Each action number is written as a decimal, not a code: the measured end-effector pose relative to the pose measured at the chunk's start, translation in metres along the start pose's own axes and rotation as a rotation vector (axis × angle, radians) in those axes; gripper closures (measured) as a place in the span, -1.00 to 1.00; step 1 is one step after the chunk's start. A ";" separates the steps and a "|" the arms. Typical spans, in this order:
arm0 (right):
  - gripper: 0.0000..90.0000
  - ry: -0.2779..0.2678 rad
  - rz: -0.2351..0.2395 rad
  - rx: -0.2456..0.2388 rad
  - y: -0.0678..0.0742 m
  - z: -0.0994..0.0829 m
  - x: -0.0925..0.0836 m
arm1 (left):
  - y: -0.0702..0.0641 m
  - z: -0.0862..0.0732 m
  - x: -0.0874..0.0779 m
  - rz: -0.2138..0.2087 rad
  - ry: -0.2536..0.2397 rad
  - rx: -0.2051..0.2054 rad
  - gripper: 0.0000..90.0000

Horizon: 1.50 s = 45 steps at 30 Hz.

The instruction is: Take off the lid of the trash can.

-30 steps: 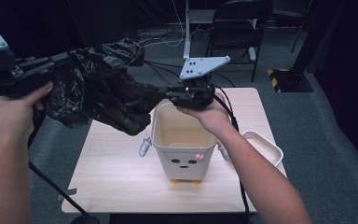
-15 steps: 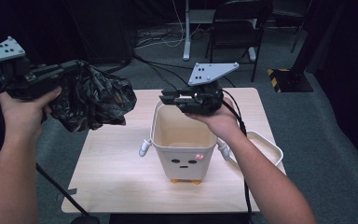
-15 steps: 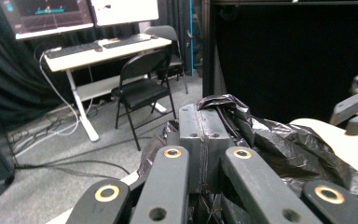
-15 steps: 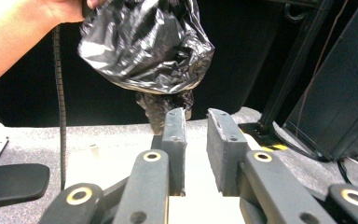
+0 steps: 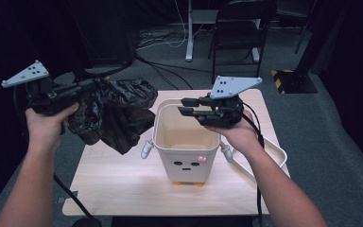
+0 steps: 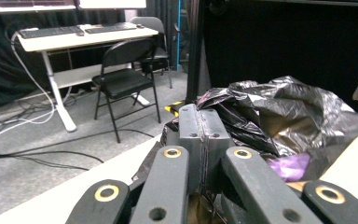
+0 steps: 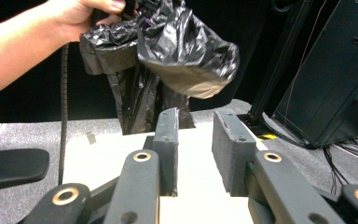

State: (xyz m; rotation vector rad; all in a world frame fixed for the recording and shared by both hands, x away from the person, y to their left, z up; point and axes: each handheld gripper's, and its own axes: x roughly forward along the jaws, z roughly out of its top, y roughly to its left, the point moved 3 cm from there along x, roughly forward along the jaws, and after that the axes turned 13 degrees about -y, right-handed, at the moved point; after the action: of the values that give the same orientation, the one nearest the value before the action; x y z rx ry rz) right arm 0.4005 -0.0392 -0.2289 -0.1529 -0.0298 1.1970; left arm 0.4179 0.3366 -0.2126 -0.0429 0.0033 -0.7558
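Left claw (image 5: 82, 90) pinching the black bag (image 5: 116, 113), right claw (image 5: 189, 106) spread, just been opening above the bin (image 5: 185, 142); next, line it.

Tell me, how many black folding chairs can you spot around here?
1 per view, perhaps the same chair: a folding chair behind the table in the high view, one beside a desk in the left gripper view. The dark surroundings could hide others.

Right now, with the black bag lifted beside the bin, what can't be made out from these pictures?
- Bin floor: high view, near wall hides most of it.
- Bag's opening: high view, black bag is crumpled in folds.
- Purple thing: left gripper view, bag folds cover most of it.
- Tray contents: high view, right forearm crosses it.
- Left gripper pinch point: left gripper view, shut pads hide the film.
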 end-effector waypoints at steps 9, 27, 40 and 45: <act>0.54 0.001 -0.061 -0.018 0.006 -0.007 -0.032 | 0.008 -0.031 0.004 -0.001 0.021 -0.026 0.99; 0.42 -0.022 -0.128 0.008 0.005 -0.023 -0.065 | 0.022 -0.082 0.018 0.037 0.053 -0.076 0.99; 0.39 -0.047 -0.162 0.033 0.004 -0.035 -0.083 | 0.027 -0.133 0.023 0.060 0.090 -0.103 0.97; 0.39 -0.048 -0.177 0.034 0.004 -0.036 -0.087 | 0.027 -0.142 0.022 0.066 0.091 -0.106 0.95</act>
State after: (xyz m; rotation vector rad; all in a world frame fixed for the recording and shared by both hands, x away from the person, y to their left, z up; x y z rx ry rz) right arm 0.3685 -0.1222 -0.2604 -0.0896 -0.0635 1.0241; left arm 0.4501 0.3359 -0.3557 -0.1085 0.1305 -0.6906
